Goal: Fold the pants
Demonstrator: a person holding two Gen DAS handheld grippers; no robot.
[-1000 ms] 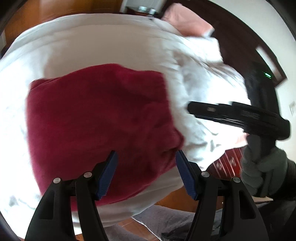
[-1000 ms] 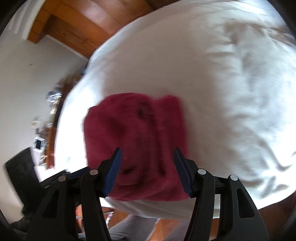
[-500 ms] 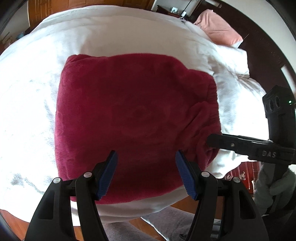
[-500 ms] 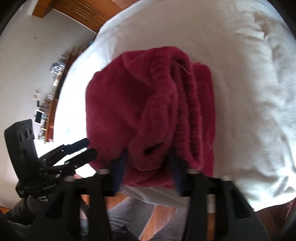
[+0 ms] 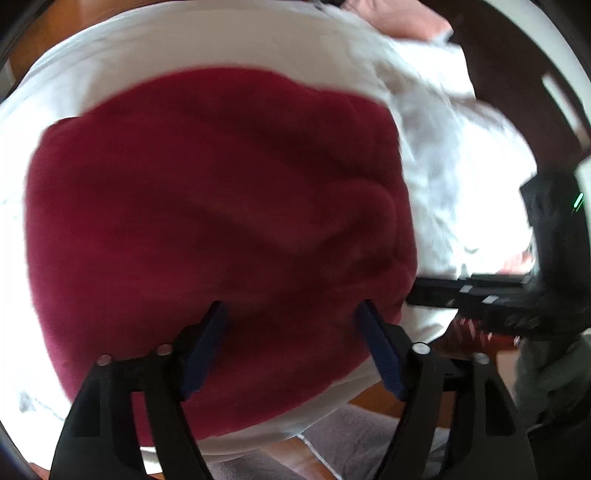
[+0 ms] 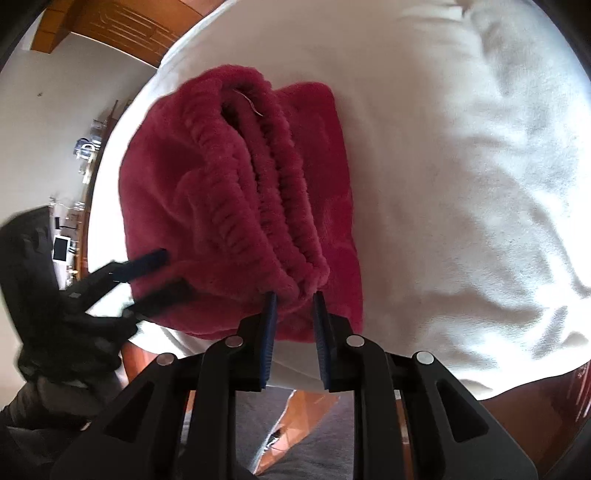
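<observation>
The dark red fleece pants (image 5: 207, 221) lie folded into a thick bundle on the white bed (image 5: 443, 155). My left gripper (image 5: 291, 347) is open, its blue pads wide apart over the near edge of the bundle. In the right wrist view the pants (image 6: 236, 192) show their gathered waistband layers stacked up. My right gripper (image 6: 293, 325) has its jaws closed to a narrow gap on the near corner of the waistband. The left gripper (image 6: 162, 273) shows there at the bundle's left edge, open. The right gripper (image 5: 461, 295) also shows in the left view, at the bundle's right corner.
White bedding (image 6: 461, 166) spreads to the right of the pants. A pink pillow (image 5: 406, 22) and dark wooden headboard (image 5: 517, 74) lie at the far end. Wooden floor (image 6: 110, 22) and a cluttered shelf (image 6: 74, 184) are to the left. My grey-trousered legs (image 5: 351, 443) are at the bed's near edge.
My right gripper has closed from wide open onto the waistband corner. My left gripper has moved closer over the bundle and stays open.
</observation>
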